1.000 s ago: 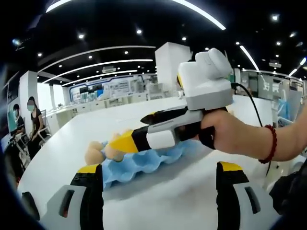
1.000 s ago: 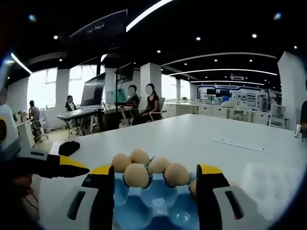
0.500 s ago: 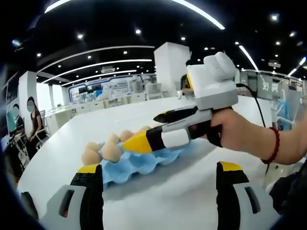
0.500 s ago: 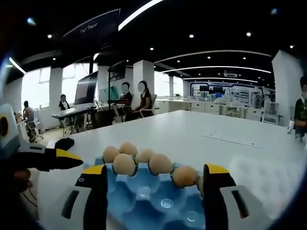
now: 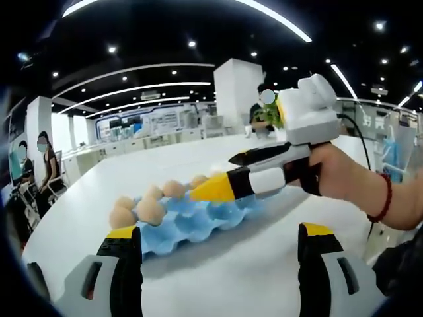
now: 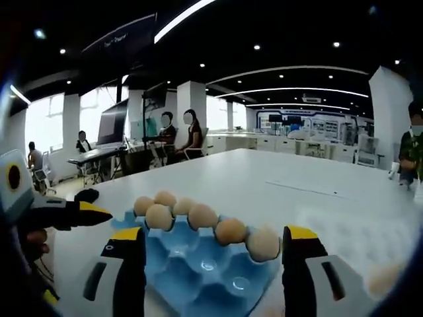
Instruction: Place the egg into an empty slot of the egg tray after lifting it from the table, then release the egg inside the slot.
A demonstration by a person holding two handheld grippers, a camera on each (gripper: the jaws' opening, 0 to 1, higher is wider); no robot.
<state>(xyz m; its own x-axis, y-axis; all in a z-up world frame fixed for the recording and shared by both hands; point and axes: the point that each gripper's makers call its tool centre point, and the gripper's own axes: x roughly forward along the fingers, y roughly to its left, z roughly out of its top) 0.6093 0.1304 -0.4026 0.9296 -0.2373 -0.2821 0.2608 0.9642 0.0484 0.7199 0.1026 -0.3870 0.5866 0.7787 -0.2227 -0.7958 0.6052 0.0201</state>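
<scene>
Left gripper view: my left claw (image 5: 219, 264) stands with jaws wide apart and nothing between them, low over a broad white bench (image 5: 218, 277). On the bench lies the blue egg tray (image 5: 198, 221), with tan eggs (image 5: 151, 210) seated along its far-left side and bare cups nearer me. The right claw (image 5: 211, 189) reaches in from the right, held by a hand (image 5: 334, 181); its yellow tip hangs just above the tray, and I cannot tell whether those jaws meet.

Right gripper view: I see the right claw (image 6: 211, 264) with jaws apart and nothing gripped, the egg tray (image 6: 198, 264) between them. A row of eggs (image 6: 201, 216) sits along its far rim, the nearest egg (image 6: 263, 243) at the right end, just beside the right jaw. A blurred tan shape (image 6: 380, 281) lies on the bench (image 6: 317, 205) at lower right.

The room is an open office hall with a dark ceiling, curved light strips (image 5: 142, 86), white pillars (image 5: 234, 96) and seated people (image 6: 178, 135) at desks.
</scene>
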